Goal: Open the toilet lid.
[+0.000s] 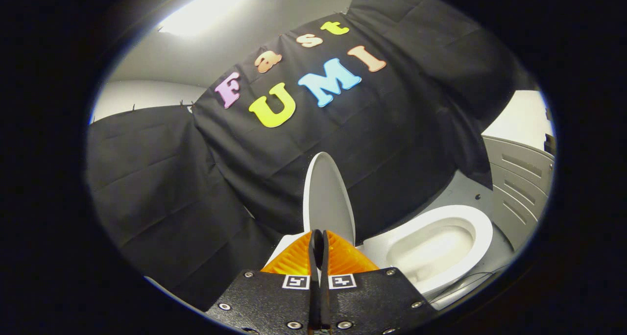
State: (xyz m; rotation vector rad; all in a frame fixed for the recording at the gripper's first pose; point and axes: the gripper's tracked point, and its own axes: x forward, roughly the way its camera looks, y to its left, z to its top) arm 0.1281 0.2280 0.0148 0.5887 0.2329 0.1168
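The white toilet lid (327, 198) stands raised, close to upright, against the black cloth wall behind it. To the right of the fingers lie the white seat (482, 229) and the open bowl (431, 249), uncovered. My gripper (318, 239) is shut, its two fingertips (313, 242) pressed close together right at the lid's lower edge. Nothing shows between the fingers, and they hide the spot where they meet the lid. The whole view is tilted, so the toilet leans over to the right.
The black cloth wall (161, 178) hangs close behind and beside the toilet. A grey ribbed panel (521, 178) stands beyond the bowl. Grey floor (458, 190) shows between the bowl and that panel. A thin cable (470, 278) runs past the bowl's near rim.
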